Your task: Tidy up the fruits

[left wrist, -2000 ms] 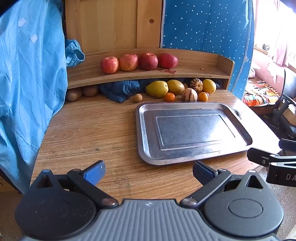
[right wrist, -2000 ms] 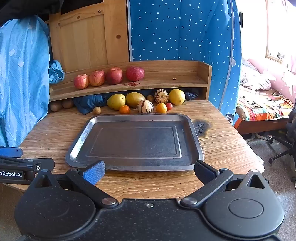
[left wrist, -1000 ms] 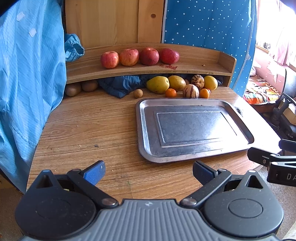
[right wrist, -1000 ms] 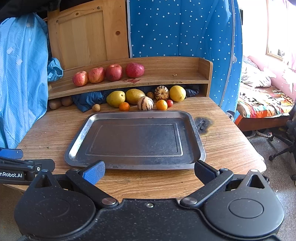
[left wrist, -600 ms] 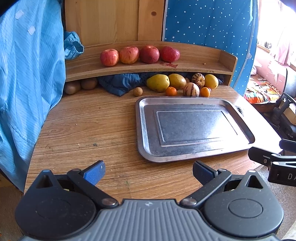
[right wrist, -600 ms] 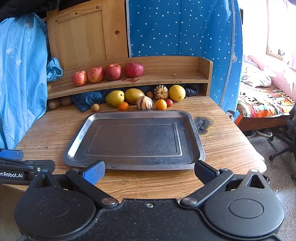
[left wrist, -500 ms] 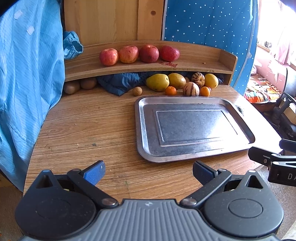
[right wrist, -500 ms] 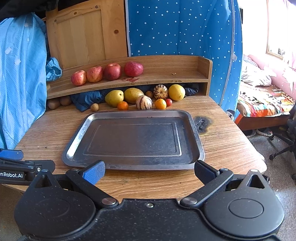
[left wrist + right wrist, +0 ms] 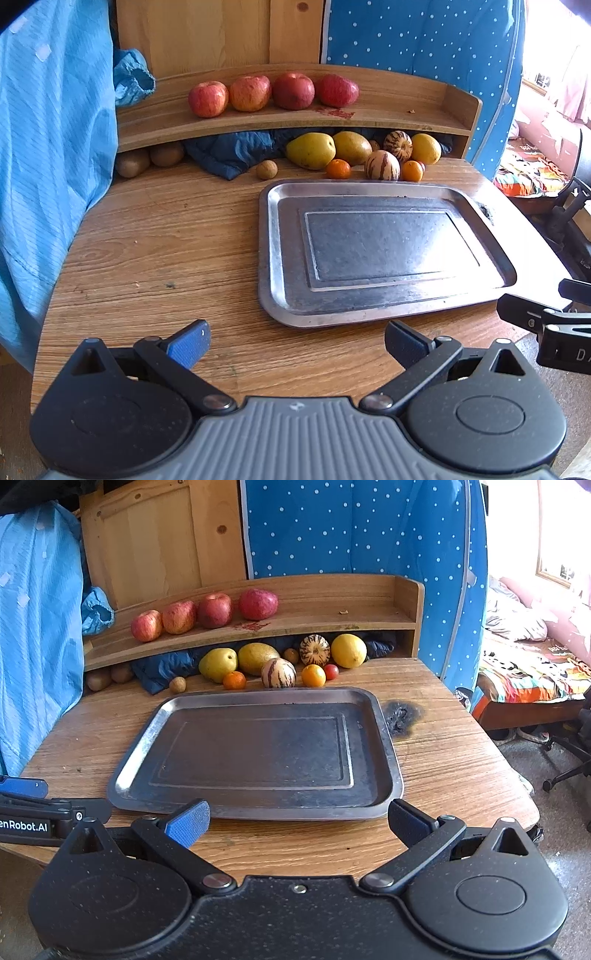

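An empty metal tray (image 9: 269,258) (image 9: 384,738) lies on the round wooden table. Behind it sit loose fruits: a yellow pear (image 9: 311,150) (image 9: 218,663), a mango (image 9: 258,658), two striped melons (image 9: 382,165) (image 9: 278,673), two small oranges (image 9: 338,168) (image 9: 313,675), a lemon (image 9: 348,650) and a tiny tomato (image 9: 331,671). Several red apples (image 9: 208,99) (image 9: 215,610) line the shelf above. My left gripper (image 9: 295,341) is open over the table's near edge, left of the tray. My right gripper (image 9: 297,821) is open just before the tray's front rim. Both hold nothing.
A blue garment (image 9: 48,147) hangs along the left side. Dark blue cloth (image 9: 229,151) is stuffed under the shelf (image 9: 332,616), beside brown kiwis (image 9: 131,166) and a small brown fruit (image 9: 266,170). A burn mark (image 9: 400,712) lies right of the tray. A bed (image 9: 528,675) stands beyond the table.
Both grippers have crept forward toward the table, so tray and fruits look slightly nearer and lower. Both stay open. No fruit has moved.
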`<state>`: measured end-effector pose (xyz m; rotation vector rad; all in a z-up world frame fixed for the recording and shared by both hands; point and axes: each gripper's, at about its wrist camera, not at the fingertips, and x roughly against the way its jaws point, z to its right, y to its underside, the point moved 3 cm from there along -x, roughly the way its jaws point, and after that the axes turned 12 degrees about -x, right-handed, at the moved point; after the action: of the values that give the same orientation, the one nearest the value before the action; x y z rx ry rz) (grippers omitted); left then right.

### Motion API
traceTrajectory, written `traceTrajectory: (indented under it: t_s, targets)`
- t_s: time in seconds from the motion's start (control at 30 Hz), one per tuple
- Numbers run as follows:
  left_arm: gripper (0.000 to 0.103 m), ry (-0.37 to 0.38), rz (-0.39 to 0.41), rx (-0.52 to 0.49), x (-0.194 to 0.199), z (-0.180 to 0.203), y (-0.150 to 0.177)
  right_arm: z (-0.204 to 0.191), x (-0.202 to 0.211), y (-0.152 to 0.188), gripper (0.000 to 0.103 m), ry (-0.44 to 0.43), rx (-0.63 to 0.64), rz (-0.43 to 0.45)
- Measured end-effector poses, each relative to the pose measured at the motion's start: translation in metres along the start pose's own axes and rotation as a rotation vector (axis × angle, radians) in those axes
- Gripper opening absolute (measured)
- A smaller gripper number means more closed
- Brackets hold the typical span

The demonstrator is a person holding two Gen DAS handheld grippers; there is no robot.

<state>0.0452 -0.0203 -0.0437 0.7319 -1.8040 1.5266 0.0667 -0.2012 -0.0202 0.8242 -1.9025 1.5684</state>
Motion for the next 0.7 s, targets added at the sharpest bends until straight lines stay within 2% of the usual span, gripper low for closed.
traceTrajectory:
  t_s: [0.27, 0.53, 0.7]
  targets:
    - [0.102, -0.003, -0.037, 0.032, -0.028, 0.006, -0.031, 0.015, -0.028, -0.024, 0.102, -0.017, 0.036, -0.057]
    - [0.102, -0.038, -0.026, 0.131, -0.062, 0.003, -0.078, 0.025, -0.063, -0.067, 0.102, -0.082, 0.132, -0.049]
    - [0.102, -0.08, -0.053, 0.208, -0.079, -0.008, -0.1, 0.033, -0.077, -0.088, 0.102, -0.105, 0.169, -0.045]
